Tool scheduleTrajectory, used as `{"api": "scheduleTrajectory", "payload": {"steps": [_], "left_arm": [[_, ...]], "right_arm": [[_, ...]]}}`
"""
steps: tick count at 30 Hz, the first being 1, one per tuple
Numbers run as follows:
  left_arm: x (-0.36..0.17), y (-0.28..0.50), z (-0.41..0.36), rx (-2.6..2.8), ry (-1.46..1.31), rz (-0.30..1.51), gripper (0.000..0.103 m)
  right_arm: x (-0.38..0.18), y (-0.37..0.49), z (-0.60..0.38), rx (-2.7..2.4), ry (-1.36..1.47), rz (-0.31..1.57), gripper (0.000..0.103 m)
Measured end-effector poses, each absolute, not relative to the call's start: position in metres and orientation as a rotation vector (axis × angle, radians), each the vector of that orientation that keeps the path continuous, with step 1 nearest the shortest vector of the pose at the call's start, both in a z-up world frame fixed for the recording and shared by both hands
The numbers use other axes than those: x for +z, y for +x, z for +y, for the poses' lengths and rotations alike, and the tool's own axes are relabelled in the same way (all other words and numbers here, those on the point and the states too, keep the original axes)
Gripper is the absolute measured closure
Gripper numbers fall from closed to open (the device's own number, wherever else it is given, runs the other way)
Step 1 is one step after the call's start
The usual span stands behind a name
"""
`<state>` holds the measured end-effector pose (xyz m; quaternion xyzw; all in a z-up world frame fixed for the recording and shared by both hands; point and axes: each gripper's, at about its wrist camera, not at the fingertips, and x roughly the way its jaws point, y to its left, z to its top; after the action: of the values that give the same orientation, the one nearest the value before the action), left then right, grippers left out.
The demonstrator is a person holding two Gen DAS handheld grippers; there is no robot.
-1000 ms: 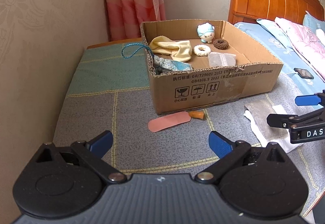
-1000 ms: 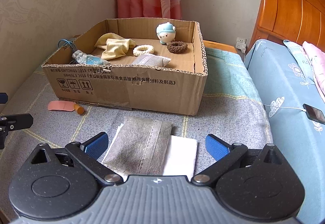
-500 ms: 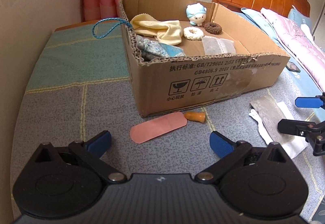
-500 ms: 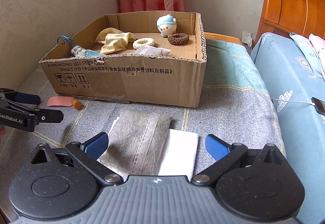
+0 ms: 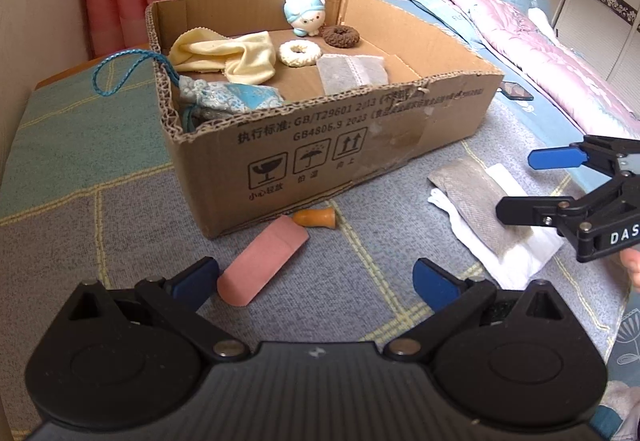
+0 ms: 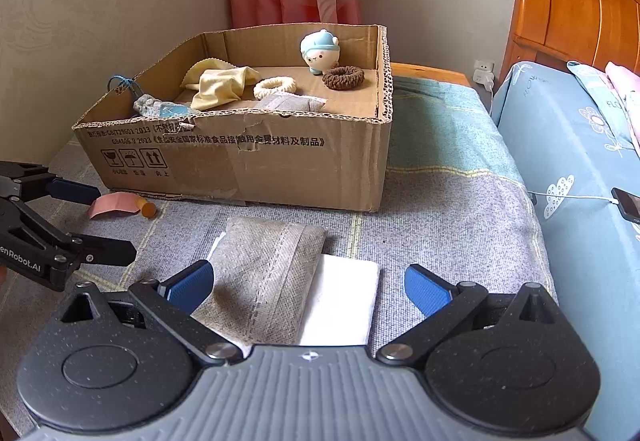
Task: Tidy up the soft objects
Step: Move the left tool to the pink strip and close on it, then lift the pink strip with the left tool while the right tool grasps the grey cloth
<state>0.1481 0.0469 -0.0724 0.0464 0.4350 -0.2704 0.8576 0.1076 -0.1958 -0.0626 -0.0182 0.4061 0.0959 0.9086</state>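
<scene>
Pink pad (image 5: 262,264) shows fully only from left hand-held gripper (image 5: 316,279); both hand-held grippers gape apart.

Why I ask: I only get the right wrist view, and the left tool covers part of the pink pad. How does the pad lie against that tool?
Observer: The pink pad lies flat in front of the cardboard box. Its near end is close beside the left finger of the open left tool; I cannot tell if they touch.
Operator: Anything hanging outside the box's far side wall?
Observer: A blue cord loops out over that wall and hangs above the bedspread.
</scene>
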Motion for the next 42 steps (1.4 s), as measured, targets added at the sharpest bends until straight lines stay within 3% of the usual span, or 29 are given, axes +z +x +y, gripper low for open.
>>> {"api": "scheduleTrajectory", "payload": {"steps": [23, 28, 31, 36, 39, 42], "left_arm": [[-0.071, 0.128, 0.028, -0.571, 0.293, 0.895, 0.004], [-0.068, 0.134, 0.033, -0.493, 0.264, 0.870, 0.038], [-0.066, 0.136, 0.034, -0.488, 0.257, 0.856, 0.053], [-0.066, 0.137, 0.035, -0.516, 0.235, 0.859, 0.064], [-0.065, 0.135, 0.034, -0.511, 0.226, 0.861, 0.081], [-0.065, 0.134, 0.035, -0.500, 0.219, 0.857, 0.085]], "right_arm": [[-0.063, 0.103, -0.195, 0.206, -0.039, 0.841, 0.000], [-0.063, 0.101, -0.191, 0.217, -0.053, 0.839, 0.000], [-0.062, 0.100, -0.191, 0.221, -0.056, 0.839, 0.000], [-0.063, 0.101, -0.189, 0.230, -0.058, 0.841, 0.000], [-0.062, 0.100, -0.187, 0.239, -0.063, 0.839, 0.000], [-0.061, 0.098, -0.184, 0.254, -0.063, 0.837, 0.000]]}}
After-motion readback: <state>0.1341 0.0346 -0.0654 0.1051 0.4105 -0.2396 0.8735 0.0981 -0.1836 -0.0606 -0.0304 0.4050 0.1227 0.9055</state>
